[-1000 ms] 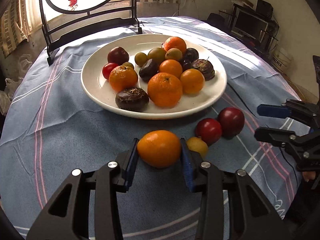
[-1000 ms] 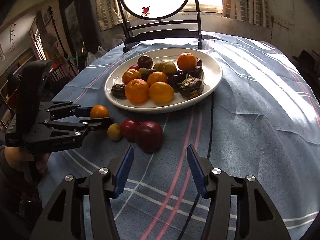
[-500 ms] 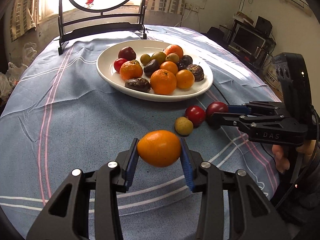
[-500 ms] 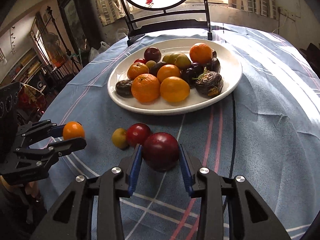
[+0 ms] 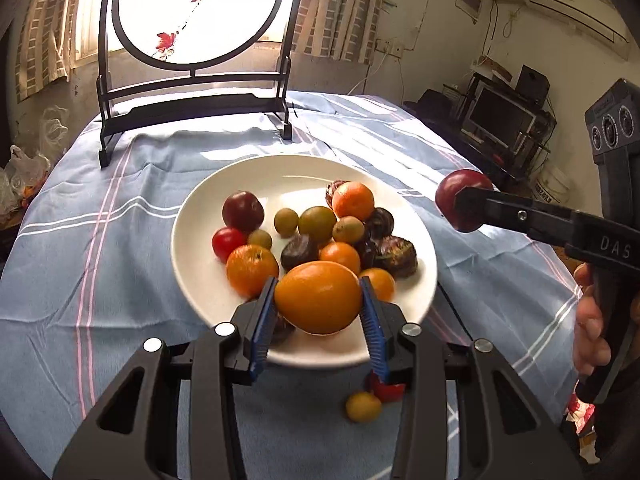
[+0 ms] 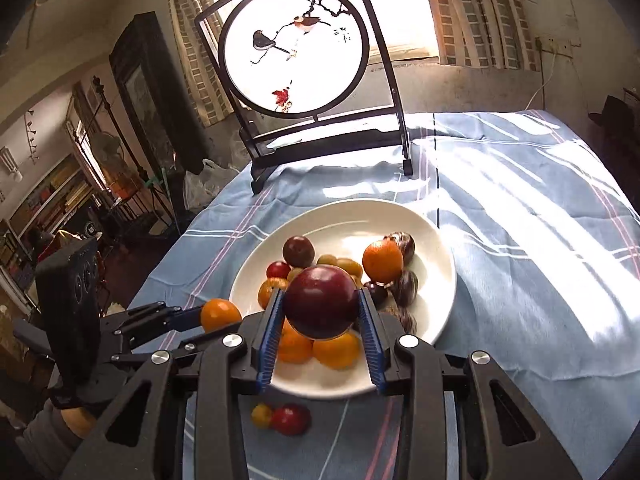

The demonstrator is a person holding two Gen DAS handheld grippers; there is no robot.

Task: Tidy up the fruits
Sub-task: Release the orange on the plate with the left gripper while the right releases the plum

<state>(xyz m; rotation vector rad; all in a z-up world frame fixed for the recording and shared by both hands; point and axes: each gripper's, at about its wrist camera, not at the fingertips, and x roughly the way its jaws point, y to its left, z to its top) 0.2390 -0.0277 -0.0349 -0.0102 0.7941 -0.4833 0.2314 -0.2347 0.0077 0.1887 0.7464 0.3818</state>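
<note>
My left gripper is shut on an orange and holds it in the air over the near rim of the white plate. The plate carries several oranges, plums, small green fruits and dark fruits. My right gripper is shut on a dark red plum, lifted above the plate's near side. The left wrist view shows that plum at the right, beyond the plate's rim. A small yellow fruit and a red fruit lie on the cloth before the plate.
A round painted screen in a black stand rises at the table's far edge behind the plate. The blue striped tablecloth spreads to the right in sunlight. A person's hand grips the right tool's handle.
The right gripper closed on the dark red plum and lifted it off the cloth. Both grippers rose and moved towards the plate, the left still carrying its orange.
</note>
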